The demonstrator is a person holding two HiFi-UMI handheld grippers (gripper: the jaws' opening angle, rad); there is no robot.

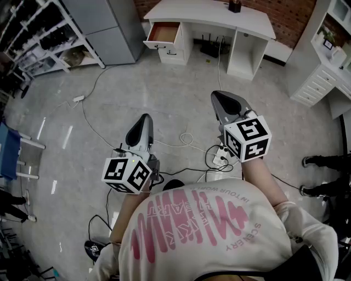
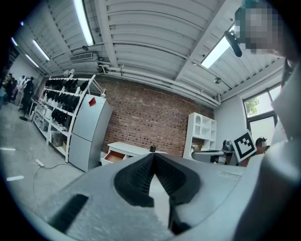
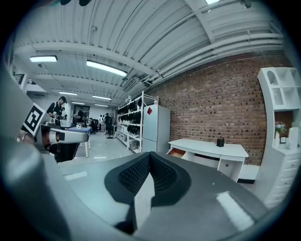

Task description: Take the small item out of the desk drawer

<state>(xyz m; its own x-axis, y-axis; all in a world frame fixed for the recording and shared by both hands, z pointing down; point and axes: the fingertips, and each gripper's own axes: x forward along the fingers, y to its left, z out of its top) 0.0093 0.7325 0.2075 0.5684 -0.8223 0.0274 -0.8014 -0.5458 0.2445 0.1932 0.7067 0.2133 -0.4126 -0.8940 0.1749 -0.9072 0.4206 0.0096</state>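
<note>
Far ahead, against the brick wall: white desk [image 1: 219, 13]. At its left end, drawer [image 1: 163, 34] pulled open, with wooden inside showing. Well apart from both grippers, with floor [image 1: 164, 99] and loose cables [image 1: 186, 140] between.

On left gripper [image 1: 145, 117], jaws pressed together, nothing between. On right gripper [image 1: 215, 95] the same: closed tight and empty. Need to open before any grasp.

Item not to be seen from here; presumably lying inside drawer, too far and too small to tell. Judging from the task words only: probably light, enough for one gripper. Stiffness and surface unknown, so better to pinch gently across the narrowest part, near the middle, and lift straight up, clear of drawer walls. May slide on the smooth wooden bottom.
</note>
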